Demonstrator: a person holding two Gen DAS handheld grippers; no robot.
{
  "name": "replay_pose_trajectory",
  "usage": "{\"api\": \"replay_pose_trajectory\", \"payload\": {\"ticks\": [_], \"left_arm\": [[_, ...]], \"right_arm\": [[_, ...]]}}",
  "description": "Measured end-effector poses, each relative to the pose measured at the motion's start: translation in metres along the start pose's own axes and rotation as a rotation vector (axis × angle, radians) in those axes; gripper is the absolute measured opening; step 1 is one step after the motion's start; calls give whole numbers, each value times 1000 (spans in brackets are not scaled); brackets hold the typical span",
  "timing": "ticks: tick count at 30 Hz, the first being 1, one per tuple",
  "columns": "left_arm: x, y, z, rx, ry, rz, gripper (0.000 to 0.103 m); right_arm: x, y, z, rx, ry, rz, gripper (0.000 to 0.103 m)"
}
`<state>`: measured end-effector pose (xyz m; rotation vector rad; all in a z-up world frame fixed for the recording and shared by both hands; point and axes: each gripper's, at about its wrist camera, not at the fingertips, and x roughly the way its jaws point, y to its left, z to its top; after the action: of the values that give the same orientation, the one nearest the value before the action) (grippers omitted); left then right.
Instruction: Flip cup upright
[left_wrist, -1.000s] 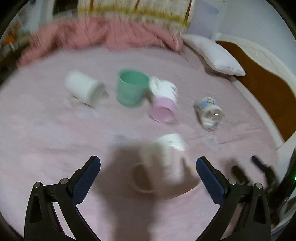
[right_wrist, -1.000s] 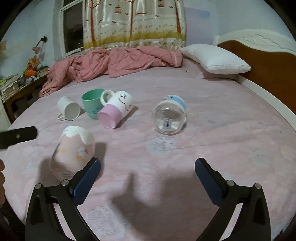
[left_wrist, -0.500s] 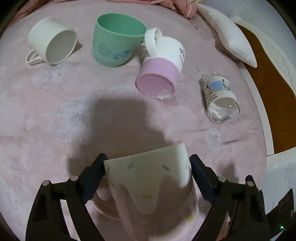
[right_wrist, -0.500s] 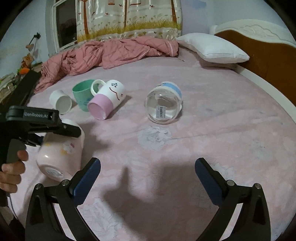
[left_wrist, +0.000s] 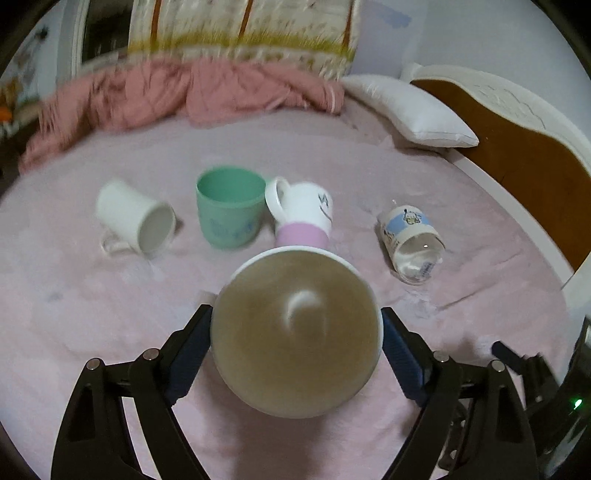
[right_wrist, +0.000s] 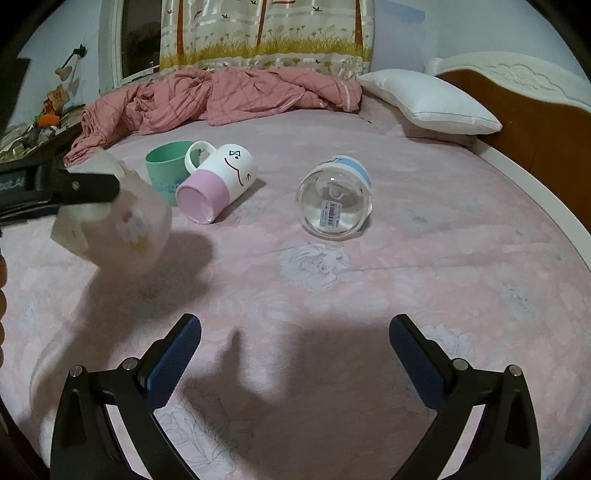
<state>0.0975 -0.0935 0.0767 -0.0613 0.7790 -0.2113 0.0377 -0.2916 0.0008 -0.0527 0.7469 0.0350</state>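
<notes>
My left gripper (left_wrist: 295, 354) is shut on a pale pink and white mug (left_wrist: 295, 332), held above the bed with its mouth facing the camera. In the right wrist view the same mug (right_wrist: 125, 229) hangs blurred at the left, clamped by the left gripper's black fingers (right_wrist: 85, 186). My right gripper (right_wrist: 295, 354) is open and empty, low over the pink sheet. A white and pink mug (right_wrist: 218, 184), a clear glass cup with a blue band (right_wrist: 334, 201) and a white mug (left_wrist: 135, 219) lie on their sides. A green cup (left_wrist: 229, 206) stands upright.
A crumpled pink blanket (right_wrist: 221, 96) lies at the back of the bed, a white pillow (right_wrist: 428, 101) at the back right. A wooden headboard (right_wrist: 535, 118) and the bed's white edge (right_wrist: 535, 192) run along the right. A cluttered desk (right_wrist: 40, 129) is at far left.
My left gripper has lifted the pale pink mug off the sheet and turned it, so its mouth now faces the camera. My right gripper has stayed open and barely moved.
</notes>
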Motion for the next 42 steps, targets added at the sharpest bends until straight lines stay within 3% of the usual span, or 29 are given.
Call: {"api": "replay_pose_trajectory", "payload": {"ticks": [6, 13, 18, 20, 23, 25, 27, 35, 39, 42], "left_arm": [[9, -11, -15, 135, -57, 95, 86], [10, -4, -18, 118, -135, 115, 86], [18, 0, -16, 104, -107, 66, 84], [16, -3, -21, 134, -129, 77, 82], [5, -8, -25, 171, -174, 49, 90], [-9, -7, -26, 153, -192, -22, 101], [-25, -6, -29, 143, -236, -57, 102], [-66, 25, -52, 124, -351, 9, 103], [-58, 51, -79, 81, -287, -15, 103], [-50, 66, -103, 33, -285, 30, 103]], "right_arm": [[3, 2, -2, -6, 11, -12, 103], [4, -2, -1, 14, 13, -23, 103], [7, -2, -2, 22, 30, -14, 103], [8, -1, -2, 23, 31, -12, 103], [8, 0, -2, 20, 23, -9, 103], [8, 1, -3, 19, 21, -9, 103], [7, 2, -4, 17, 15, -6, 103], [-6, 20, -6, -26, -48, 88, 103], [-14, 33, -9, -52, -92, 133, 103], [-15, 41, -12, -57, -111, 145, 103]]}}
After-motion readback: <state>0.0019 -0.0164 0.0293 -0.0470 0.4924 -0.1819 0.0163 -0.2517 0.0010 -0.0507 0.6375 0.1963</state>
